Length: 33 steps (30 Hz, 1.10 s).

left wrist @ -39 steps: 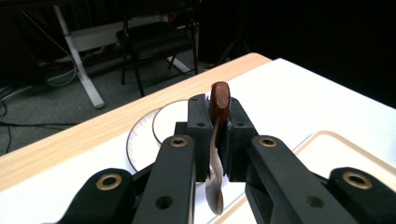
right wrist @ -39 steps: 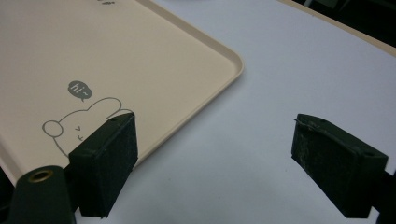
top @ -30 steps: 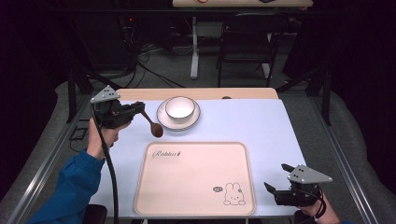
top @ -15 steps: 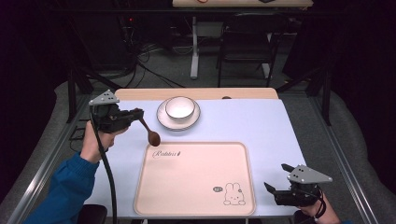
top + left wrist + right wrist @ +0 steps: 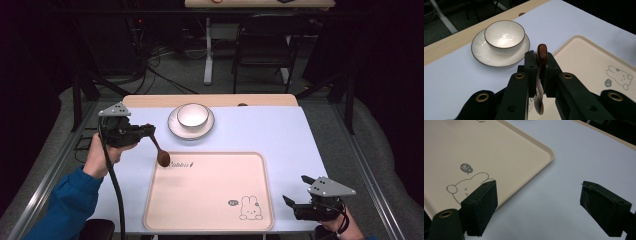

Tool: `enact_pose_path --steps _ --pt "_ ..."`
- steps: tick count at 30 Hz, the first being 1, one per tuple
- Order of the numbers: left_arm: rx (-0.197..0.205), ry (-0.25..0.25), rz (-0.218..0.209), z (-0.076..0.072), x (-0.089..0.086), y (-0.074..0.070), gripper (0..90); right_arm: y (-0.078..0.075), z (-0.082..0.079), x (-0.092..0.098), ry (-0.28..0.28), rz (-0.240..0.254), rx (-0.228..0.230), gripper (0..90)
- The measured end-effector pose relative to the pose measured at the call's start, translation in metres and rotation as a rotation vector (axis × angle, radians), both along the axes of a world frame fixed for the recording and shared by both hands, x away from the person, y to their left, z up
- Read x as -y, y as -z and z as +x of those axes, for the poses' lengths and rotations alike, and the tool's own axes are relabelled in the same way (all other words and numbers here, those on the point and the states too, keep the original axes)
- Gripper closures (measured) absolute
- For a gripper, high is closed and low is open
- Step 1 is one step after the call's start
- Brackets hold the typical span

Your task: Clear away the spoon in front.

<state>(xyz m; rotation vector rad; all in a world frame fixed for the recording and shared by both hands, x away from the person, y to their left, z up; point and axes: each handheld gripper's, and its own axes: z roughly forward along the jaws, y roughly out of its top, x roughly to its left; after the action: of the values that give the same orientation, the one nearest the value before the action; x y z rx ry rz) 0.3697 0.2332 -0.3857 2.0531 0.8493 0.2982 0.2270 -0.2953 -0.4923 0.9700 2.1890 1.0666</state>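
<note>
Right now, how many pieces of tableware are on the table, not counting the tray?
3: a bowl sitting on a saucer at the far middle, and a spoon held by the left gripper over the tray's far-left corner.

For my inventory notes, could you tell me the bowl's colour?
White bowl with a thin brown rim, clearest in the left gripper view.
</note>
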Motion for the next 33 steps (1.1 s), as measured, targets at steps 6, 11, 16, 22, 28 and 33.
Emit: enact_pose_path --steps 6,11,16,22,28,33 --pt "-0.038 0.036 0.029 -0.002 0.003 0.004 84.0 0.000 0.000 0.000 0.000 0.000 0.000 13.8" --pt "-0.080 0.055 0.013 -0.001 0.003 0.006 84.0 0.000 0.000 0.000 0.001 -0.001 -0.001 13.8" --pt "-0.131 0.080 0.015 -0.001 0.005 0.013 84.0 0.000 0.001 0.001 -0.001 0.002 -0.001 13.9" --pt "-0.178 0.093 0.026 0.002 0.009 0.021 83.8 0.000 -0.001 0.001 0.000 -0.002 0.005 13.9" --pt "-0.220 0.082 0.027 0.012 0.011 0.033 83.7 0.000 -0.001 0.001 0.002 0.000 0.006 13.9" --pt "-0.255 0.069 0.039 0.020 0.015 0.045 83.0 0.000 -0.001 0.001 -0.001 -0.002 0.006 13.9"
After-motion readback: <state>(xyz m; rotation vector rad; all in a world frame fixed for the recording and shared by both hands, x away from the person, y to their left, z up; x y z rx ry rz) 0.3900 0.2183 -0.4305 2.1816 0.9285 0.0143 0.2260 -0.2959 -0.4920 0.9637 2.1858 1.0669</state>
